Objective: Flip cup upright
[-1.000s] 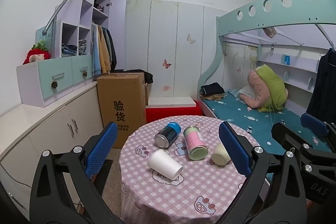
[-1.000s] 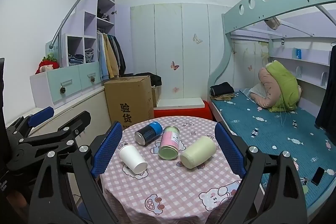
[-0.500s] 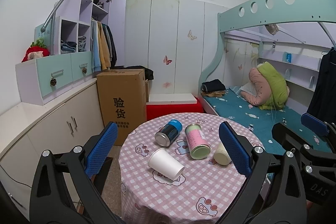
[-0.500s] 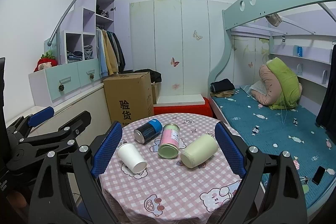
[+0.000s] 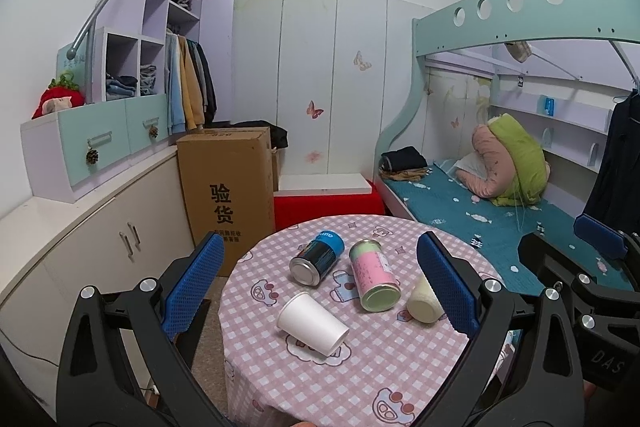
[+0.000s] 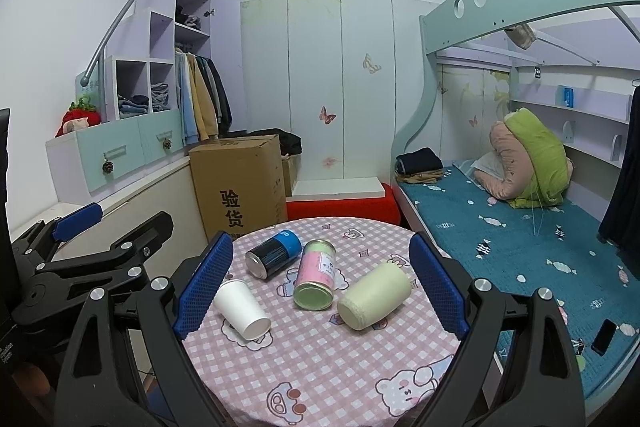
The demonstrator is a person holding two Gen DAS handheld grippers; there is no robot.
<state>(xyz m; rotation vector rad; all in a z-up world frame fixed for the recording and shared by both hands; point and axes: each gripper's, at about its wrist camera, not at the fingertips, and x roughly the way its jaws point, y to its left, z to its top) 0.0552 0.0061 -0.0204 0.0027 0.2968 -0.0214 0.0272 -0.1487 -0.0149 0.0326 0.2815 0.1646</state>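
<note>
On the round table [image 5: 360, 379] with the pink checked cloth, four containers lie on their sides, none upright. White paper cup [image 5: 312, 323] is nearest the left gripper [image 5: 320, 287], mouth facing toward the cameras and to the right; right wrist view shows it [image 6: 242, 309] just beside the right gripper's left pad. Behind it: dark can with blue end [image 5: 317, 258], then the pink-and-green tin [image 5: 374, 281] just beside it, can't tell if they touch. Cream cup [image 6: 374, 301] lies to the right of the tin, base toward the camera; partly hidden behind the left gripper's right finger in the left wrist view. Left gripper jaws wide apart, holding nothing, held above the near table edge. Right gripper [image 6: 320, 285] same: jaws spread wide, nothing between the pads, clear of all four items. Cardboard box [image 5: 230, 187] stands on the floor behind the table, bunk bed [image 5: 480, 203] to the right.
</note>
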